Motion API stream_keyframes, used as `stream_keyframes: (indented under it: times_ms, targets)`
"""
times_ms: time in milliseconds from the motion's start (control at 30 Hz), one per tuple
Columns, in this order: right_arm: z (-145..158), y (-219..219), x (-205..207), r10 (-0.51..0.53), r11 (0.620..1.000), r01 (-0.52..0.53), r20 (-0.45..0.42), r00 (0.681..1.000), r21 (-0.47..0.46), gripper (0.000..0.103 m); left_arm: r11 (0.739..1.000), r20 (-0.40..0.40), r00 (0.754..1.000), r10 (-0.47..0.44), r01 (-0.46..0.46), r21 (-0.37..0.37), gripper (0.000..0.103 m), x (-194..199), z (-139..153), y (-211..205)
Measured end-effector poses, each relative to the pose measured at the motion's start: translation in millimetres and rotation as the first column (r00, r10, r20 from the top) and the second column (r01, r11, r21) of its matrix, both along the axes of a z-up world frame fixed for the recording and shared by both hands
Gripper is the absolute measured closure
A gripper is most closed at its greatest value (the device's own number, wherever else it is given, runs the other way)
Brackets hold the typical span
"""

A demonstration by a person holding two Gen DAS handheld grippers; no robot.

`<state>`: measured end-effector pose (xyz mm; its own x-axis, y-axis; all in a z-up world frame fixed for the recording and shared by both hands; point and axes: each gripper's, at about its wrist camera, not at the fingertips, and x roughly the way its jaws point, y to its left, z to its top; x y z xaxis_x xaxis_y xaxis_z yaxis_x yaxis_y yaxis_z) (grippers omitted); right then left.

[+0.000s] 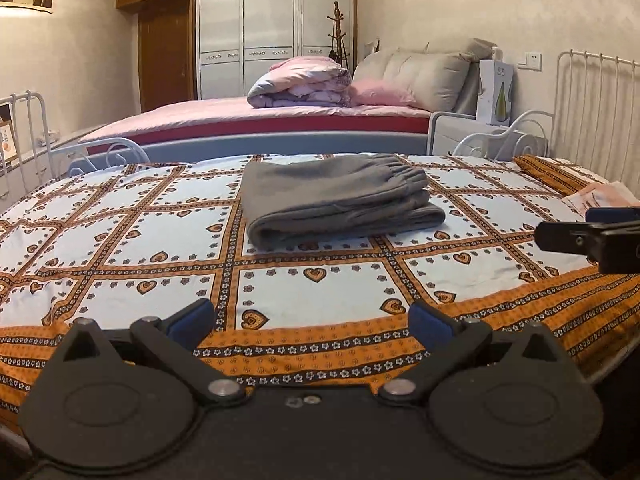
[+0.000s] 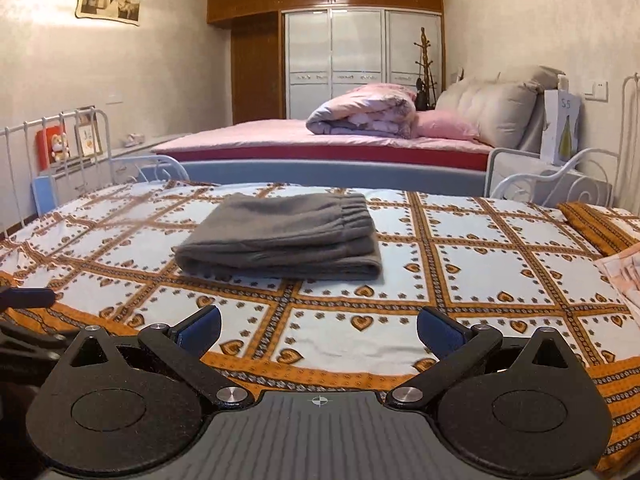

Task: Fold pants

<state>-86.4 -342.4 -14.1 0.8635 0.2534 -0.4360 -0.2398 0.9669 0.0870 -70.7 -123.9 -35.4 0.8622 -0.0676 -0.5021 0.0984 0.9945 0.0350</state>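
- The pants [image 1: 340,196] sit folded in a thick grey bundle in the middle of the left wrist view, on the bed [image 1: 120,240], with the gathered waistband on top toward the right.
- In the right wrist view the same bundle lies just left of centre, well apart from both of our grippers.
- Our left gripper [image 1: 312,326] is at the bottom of its frame with its blue-padded fingers spread wide and nothing between them.
- Our right gripper [image 2: 318,330] is likewise spread and empty over the near edge of the bed; part of it also shows at the right edge of the left wrist view.
- We judge the folding to be done or very nearly so.
- What could go wrong: if we reach back in, a finger could catch the loose lower layer that sticks out at the right of the bundle and drag the stack open.
- The fabric looks soft and fleecy, so the layers would likely slide over each other if pushed from one side.
- The bedspread [image 2: 480,264] is thin cotton-like cloth in a white and orange heart check; it could wrinkle and pull the bundle along if we press on it.
- The bundle's rounded folded edge faces us, its layers stacked slightly unevenly.
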Motion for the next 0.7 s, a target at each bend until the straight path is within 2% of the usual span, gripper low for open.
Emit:
stream_keyframes:
  times_ms: [300,700]
  targets:
    - [1,13,4,0.030,0.999,-0.030,0.014,0.999,-0.015,0.000,0.999,-0.006,0.999,0.046,-0.046,-0.005,0.006,6,0,12]
    - [0,11,5,0.025,1.000,-0.025,0.014,1.000,-0.013,0.000,0.999,0.024,0.999,0.040,-0.040,-0.005,0.006,3,5,12]
